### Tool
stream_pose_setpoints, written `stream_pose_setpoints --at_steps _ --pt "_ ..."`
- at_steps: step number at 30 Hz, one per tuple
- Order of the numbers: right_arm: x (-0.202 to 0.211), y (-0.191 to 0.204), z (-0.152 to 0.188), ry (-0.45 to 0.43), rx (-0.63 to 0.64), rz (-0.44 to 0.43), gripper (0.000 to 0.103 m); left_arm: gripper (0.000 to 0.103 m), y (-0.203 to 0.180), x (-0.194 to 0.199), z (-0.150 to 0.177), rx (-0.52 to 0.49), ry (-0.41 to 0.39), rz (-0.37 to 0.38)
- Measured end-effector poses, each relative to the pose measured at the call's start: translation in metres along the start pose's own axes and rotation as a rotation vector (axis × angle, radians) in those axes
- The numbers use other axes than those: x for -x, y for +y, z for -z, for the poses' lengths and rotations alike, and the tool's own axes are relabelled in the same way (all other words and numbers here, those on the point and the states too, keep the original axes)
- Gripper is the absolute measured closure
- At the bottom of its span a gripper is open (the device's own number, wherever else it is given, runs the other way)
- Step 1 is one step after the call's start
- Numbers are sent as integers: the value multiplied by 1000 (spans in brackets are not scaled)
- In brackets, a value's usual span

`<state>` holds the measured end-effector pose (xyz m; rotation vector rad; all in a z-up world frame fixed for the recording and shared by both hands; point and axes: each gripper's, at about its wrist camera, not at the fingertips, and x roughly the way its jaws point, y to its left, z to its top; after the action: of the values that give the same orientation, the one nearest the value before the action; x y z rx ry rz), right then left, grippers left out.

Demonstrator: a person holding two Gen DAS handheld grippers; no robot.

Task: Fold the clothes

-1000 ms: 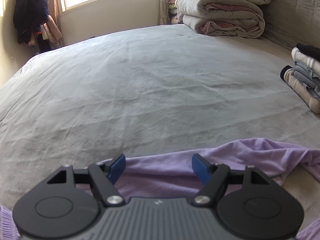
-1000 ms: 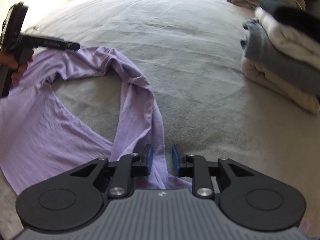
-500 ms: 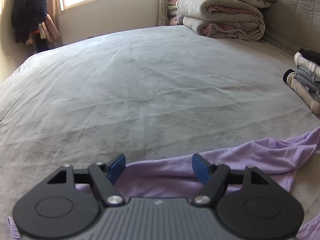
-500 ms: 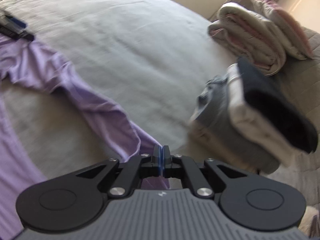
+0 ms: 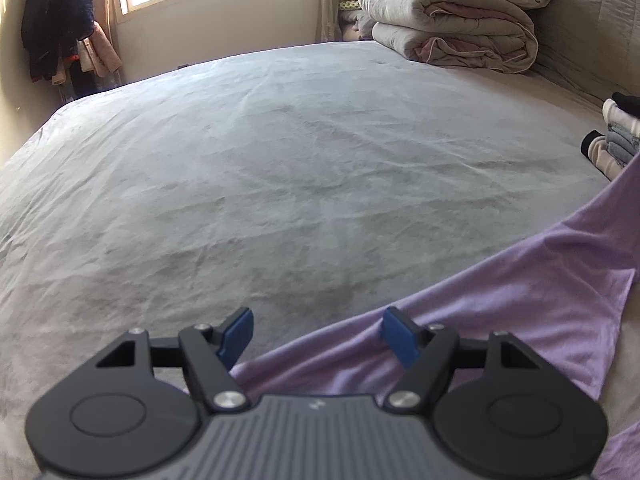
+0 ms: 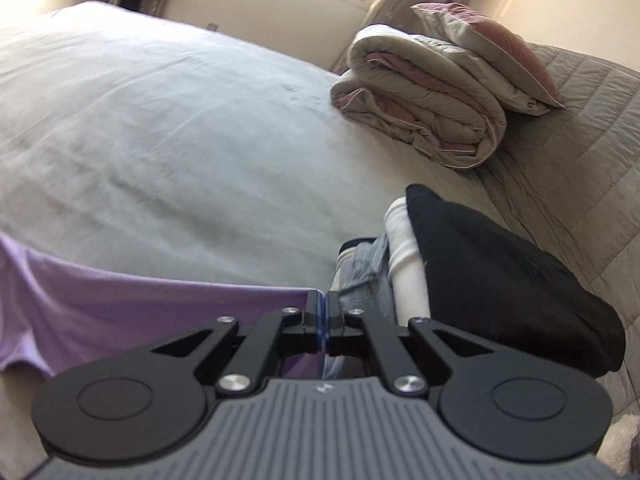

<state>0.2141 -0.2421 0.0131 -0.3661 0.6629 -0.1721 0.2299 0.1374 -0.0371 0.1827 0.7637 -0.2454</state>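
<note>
Pinching a corner of the purple shirt (image 6: 120, 300), the right gripper (image 6: 322, 312) has clamped its jaws and drawn the fabric taut off the bed (image 5: 280, 160) toward the folded stack (image 6: 480, 264); the left gripper (image 5: 316, 334), jaws spread, hovers over the hem.
</note>
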Motion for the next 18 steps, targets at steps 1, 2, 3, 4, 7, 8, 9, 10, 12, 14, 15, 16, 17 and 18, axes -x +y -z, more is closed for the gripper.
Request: stream_pose_setpoints --at_steps 1,2,3,4,7,8,9,10,12,14,15,16,17,18 --pt "-2 -2 -3 -6 -15 11 101 32 1 -1 1 -7 5 9" --pt "-4 -4 -5 -12 -27 20 101 34 1 -1 1 -14 10 19" --pt "-5 -5 -7 -17 -36 29 101 38 1 -2 2 -18 15 31" --pt "-7 -6 -8 -21 -43 37 101 40 1 -3 3 -22 20 44" --pt "-10 -7 -11 -31 -59 46 101 59 -1 -4 5 -19 18 80" --pt "-11 -7 -11 -34 -63 48 101 67 -2 -4 5 -10 21 88" --pt "-11 -6 -11 -37 -65 50 101 74 -3 -4 5 -2 23 96" --pt "-11 -5 -11 -39 -64 51 101 78 -5 -4 4 -2 24 100" --pt "-12 -4 -10 -39 -61 52 101 99 -8 -4 3 -2 24 100" --pt "-13 -2 -10 -43 -57 57 101 100 -12 0 3 -1 0 72" --pt "-13 -2 -10 -46 -56 61 101 100 -14 3 3 1 -19 56" --pt "-13 -2 -10 -50 -54 65 101 100 -14 7 3 15 -46 44" --pt "-14 -2 -11 -53 -52 68 101 100 -14 10 4 29 -72 32" --pt "-16 -2 -11 -57 -50 72 101 100 -14 13 5 47 -96 22"
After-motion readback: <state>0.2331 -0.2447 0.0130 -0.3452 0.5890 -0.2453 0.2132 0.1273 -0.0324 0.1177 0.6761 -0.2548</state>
